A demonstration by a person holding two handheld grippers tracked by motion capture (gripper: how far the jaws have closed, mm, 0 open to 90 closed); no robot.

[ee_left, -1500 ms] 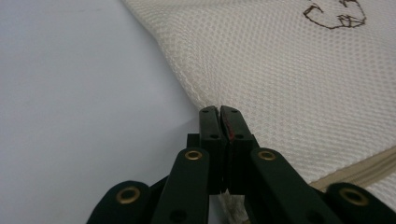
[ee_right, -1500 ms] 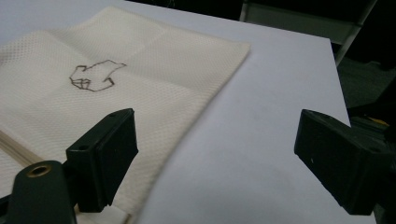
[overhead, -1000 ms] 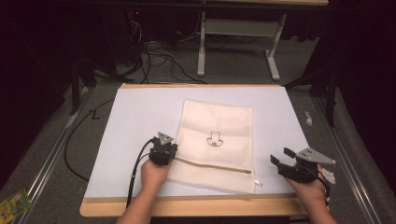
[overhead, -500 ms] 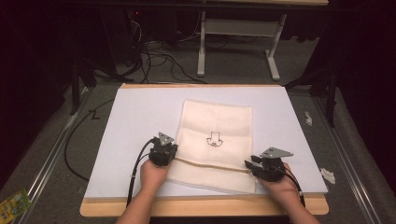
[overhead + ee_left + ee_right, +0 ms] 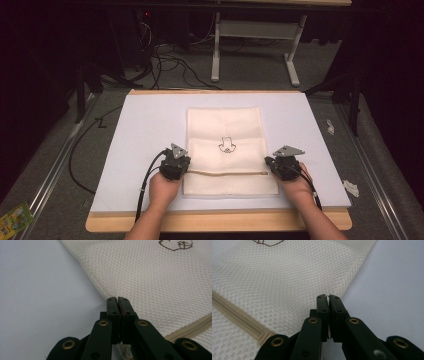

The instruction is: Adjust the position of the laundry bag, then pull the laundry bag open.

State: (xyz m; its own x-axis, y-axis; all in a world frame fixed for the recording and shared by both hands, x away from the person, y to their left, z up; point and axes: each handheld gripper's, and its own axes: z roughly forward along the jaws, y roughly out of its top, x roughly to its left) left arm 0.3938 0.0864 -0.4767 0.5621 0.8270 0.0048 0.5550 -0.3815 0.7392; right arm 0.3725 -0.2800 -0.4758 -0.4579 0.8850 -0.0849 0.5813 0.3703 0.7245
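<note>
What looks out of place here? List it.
Two crumpled white scraps lie off the white mat on the grey floor to the right. The mesh bag lies flat and square; the left claw and right claw pinch its side edges at the zipper.

A wooden table [image 5: 220,222] carries a white board [image 5: 150,120] that covers almost all of its top. On the board a cream mesh bag [image 5: 225,130] lies flat, near the middle.
</note>
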